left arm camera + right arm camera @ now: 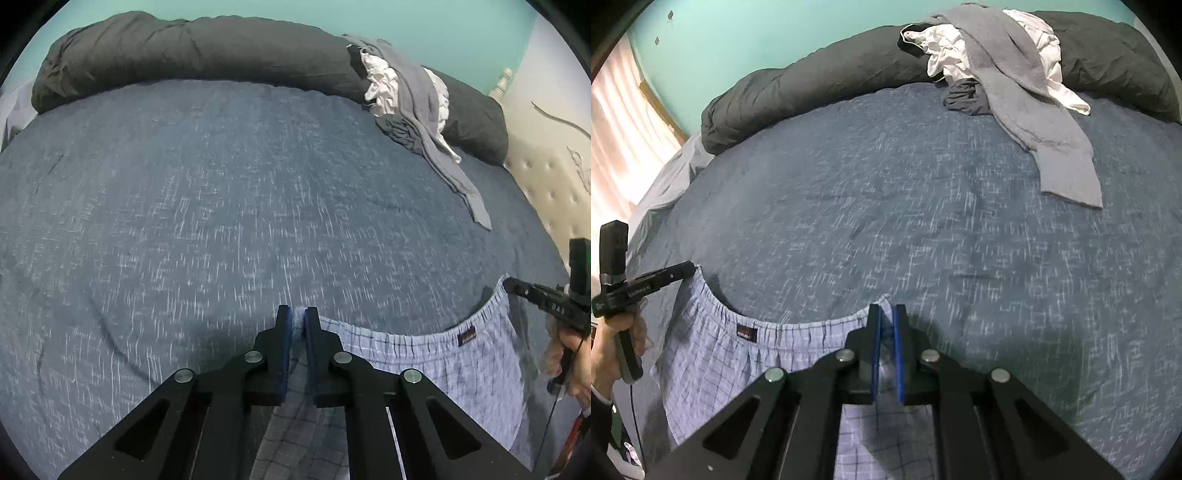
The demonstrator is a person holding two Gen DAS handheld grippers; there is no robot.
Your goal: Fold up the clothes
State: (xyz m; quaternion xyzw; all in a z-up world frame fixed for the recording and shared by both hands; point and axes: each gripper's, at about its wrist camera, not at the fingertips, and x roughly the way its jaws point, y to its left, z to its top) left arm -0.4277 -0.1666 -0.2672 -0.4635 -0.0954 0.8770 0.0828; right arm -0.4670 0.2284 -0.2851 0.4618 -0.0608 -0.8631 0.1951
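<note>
A: Left gripper (298, 325): pads nearly closed, pinched on one end of the elastic waistband of the plaid boxer shorts (443, 362). The cloth is seen between the fingers.

B: Right gripper (886, 325): same story, clamped on the opposite waistband end, light blue fabric between the blue pads.

A: Key relation: the waistband is stretched between the two grippers, long axis running left-right, sagging in the middle. The label patch (745, 332) sits nearer the left gripper. The legs hang down below and behind both grippers, toward the person.

B: Neither arm is nearer; one corner is held by each. The blue bedspread (923, 221) lies ahead of and beneath both.

A: Stage: fits either spreading flat or lifting for a fold. Not settled by these views.

B: Containers: none seen. Loose pile only: grey garment (1034, 110) draped over white cloth (949, 55), far ahead and right of both grippers, against the rolled dark duvet (812, 85).
</note>
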